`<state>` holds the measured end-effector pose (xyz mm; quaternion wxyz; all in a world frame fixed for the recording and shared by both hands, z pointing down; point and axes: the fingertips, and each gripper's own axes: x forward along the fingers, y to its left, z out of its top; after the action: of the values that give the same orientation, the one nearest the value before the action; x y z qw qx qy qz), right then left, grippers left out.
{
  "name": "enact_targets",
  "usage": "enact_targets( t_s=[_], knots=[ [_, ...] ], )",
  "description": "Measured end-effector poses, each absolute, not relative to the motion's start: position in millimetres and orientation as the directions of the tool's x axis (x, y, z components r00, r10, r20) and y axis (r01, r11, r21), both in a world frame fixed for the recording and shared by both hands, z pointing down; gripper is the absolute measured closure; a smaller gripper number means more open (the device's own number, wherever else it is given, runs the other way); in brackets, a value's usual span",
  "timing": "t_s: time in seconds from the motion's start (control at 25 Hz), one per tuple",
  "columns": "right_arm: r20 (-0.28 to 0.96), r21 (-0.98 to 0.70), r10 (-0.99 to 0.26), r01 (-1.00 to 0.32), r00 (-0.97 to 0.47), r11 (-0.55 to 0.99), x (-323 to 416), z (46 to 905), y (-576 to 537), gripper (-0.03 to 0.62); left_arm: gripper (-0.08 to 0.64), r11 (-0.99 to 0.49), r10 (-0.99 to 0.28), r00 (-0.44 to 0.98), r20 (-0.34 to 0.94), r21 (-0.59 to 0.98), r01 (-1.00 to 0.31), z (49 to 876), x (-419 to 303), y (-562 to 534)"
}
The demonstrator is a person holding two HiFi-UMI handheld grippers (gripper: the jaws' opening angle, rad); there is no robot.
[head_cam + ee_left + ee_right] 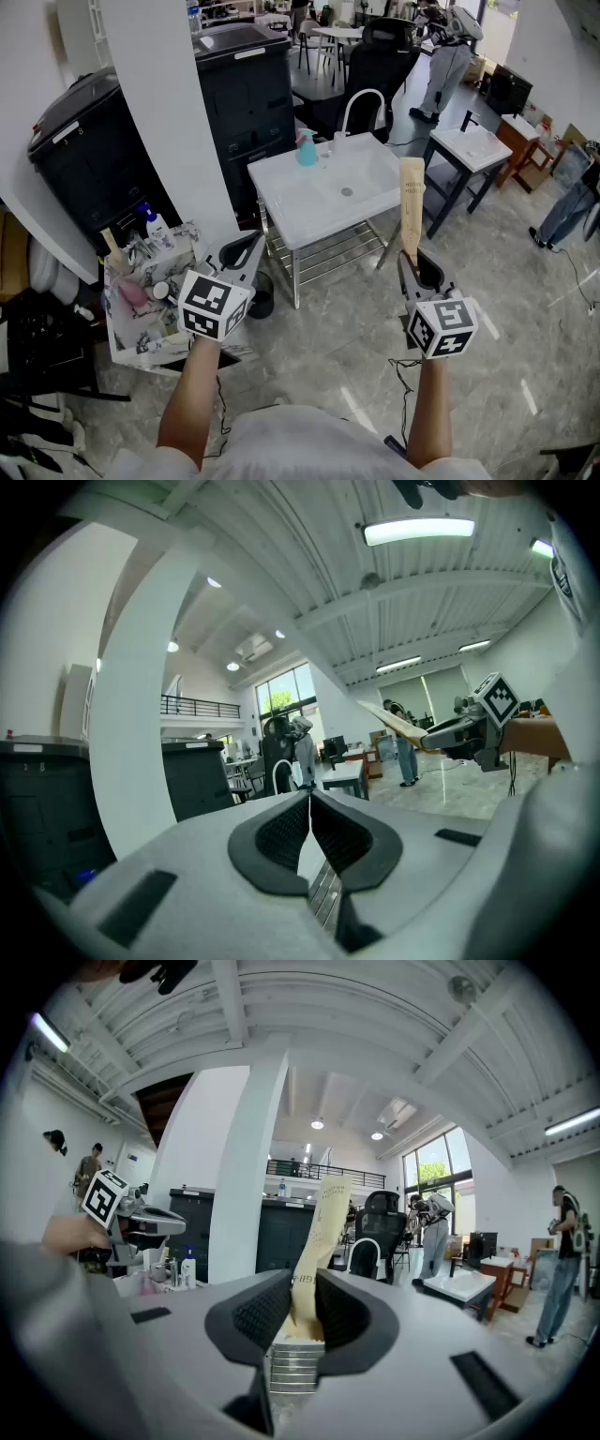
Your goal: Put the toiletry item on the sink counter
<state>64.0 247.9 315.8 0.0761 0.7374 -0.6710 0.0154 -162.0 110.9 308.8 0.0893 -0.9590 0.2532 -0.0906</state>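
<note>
The right tongs [412, 267] pinch the toiletry tube [412, 202]
The tube juts past their tips; the left tongs [242, 253] are pressed together, empty; the sink counter [300, 202] stands ahead of both, well apart.

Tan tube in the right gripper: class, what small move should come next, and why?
Probably carry it forward toward the white sink counter. The right gripper grips the tan tube upright, well short of the counter, which shows free surface near the blue bottle.
</note>
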Motion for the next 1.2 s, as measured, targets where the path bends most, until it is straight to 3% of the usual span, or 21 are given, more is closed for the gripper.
enact_targets(
  t_s=[0.8, 1.2],
  knots=[
    [0.130, 0.049, -0.990, -0.998, 0.049, -0.043, 79, 325, 276, 0.512, 0.546, -0.864, -0.498, 0.854, 0.149, -0.174, -0.473, 334, -141, 143],
    [0.134, 0.022, -0.990, -0.999, 0.035, -0.032, 122, 345, 203, 0.512, 0.548, -0.861, -0.503, 0.851, 0.150, -0.174, -0.478, 348, -101, 68]
  ],
)
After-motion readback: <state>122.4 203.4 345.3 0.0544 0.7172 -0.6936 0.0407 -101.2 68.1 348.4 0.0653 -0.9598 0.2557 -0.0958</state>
